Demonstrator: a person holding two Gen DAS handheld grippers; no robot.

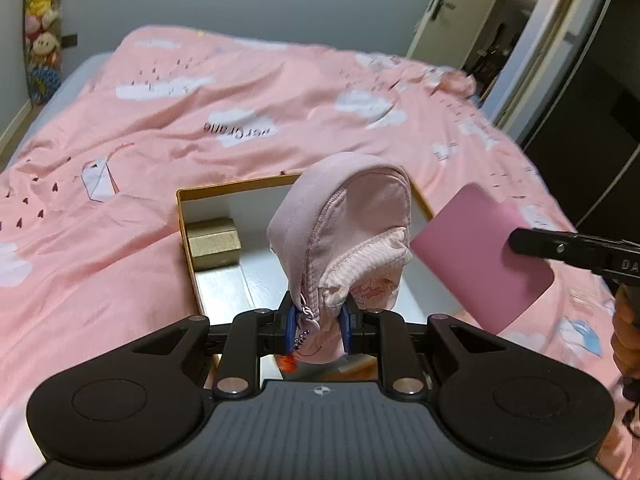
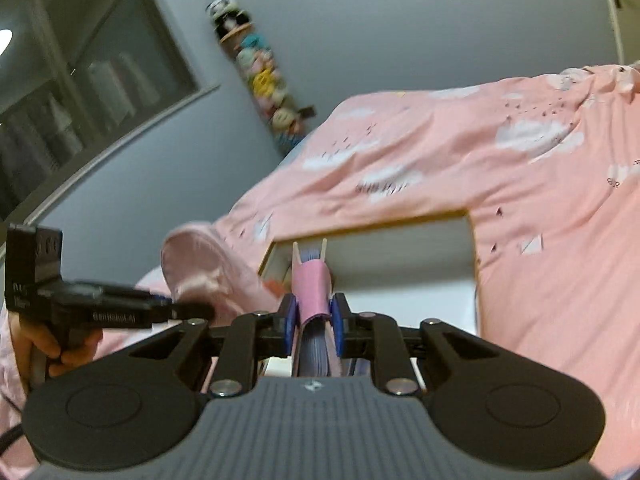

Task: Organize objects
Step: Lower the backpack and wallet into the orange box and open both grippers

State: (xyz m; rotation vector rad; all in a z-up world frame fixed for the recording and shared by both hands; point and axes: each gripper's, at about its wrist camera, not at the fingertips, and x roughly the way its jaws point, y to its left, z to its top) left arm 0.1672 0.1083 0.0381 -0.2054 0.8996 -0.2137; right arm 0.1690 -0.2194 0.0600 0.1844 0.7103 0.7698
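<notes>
My left gripper (image 1: 318, 328) pinches a soft, floppy pink pouch (image 1: 344, 236) by its zipper end. My right gripper (image 2: 312, 320) clamps a stiff, light pink notebook (image 2: 310, 284) at its spine, above the open box (image 1: 188, 216).

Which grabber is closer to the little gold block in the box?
Left. The left gripper, holding the pink pouch, hangs over the box near the gold block. The right gripper, holding the pink notebook, is beyond the box's far side.

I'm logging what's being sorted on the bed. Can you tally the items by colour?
Pink: 2 (zip pouch in the left tool; notebook in the right tool)
Gold: 2 (open box; small box inside it)
Total: 4
</notes>
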